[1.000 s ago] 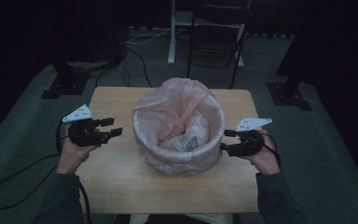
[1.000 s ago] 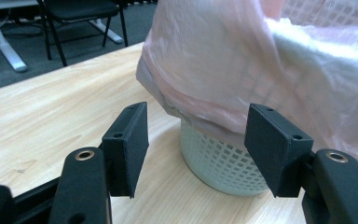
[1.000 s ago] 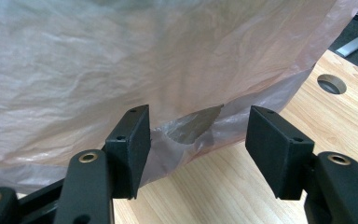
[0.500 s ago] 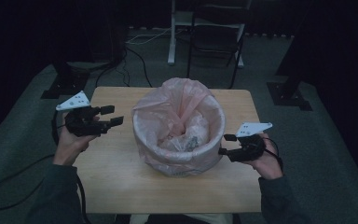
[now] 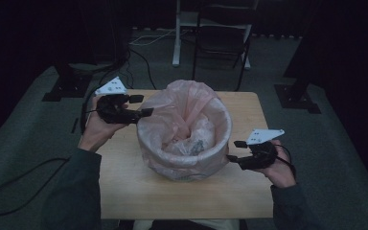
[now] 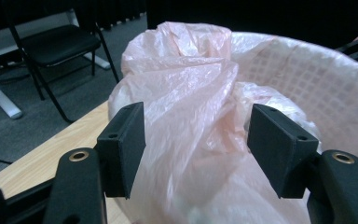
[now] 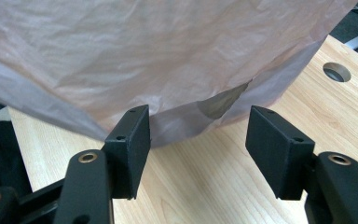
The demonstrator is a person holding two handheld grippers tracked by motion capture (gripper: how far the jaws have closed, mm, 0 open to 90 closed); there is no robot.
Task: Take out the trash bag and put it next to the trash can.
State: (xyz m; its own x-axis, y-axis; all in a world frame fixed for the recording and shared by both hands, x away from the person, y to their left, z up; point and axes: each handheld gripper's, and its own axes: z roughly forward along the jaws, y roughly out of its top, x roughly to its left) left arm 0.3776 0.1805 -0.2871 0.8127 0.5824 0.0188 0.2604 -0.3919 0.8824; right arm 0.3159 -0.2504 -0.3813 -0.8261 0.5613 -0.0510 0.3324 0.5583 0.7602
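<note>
On the wooden tabletop [image 5: 139, 191], a bin [image 5: 199, 165] lined with a pink plastic bag [image 5: 191, 103] is sitting. Both claws are gaping empty: the left claw [image 5: 141, 106] is hovering at the bag's rim, the right claw [image 5: 234, 151] beside its wall.

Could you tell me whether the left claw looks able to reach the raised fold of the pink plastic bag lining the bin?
Probably yes: the left claw is open, aimed at the pink plastic bag's raised fold, with nothing in between.
</note>
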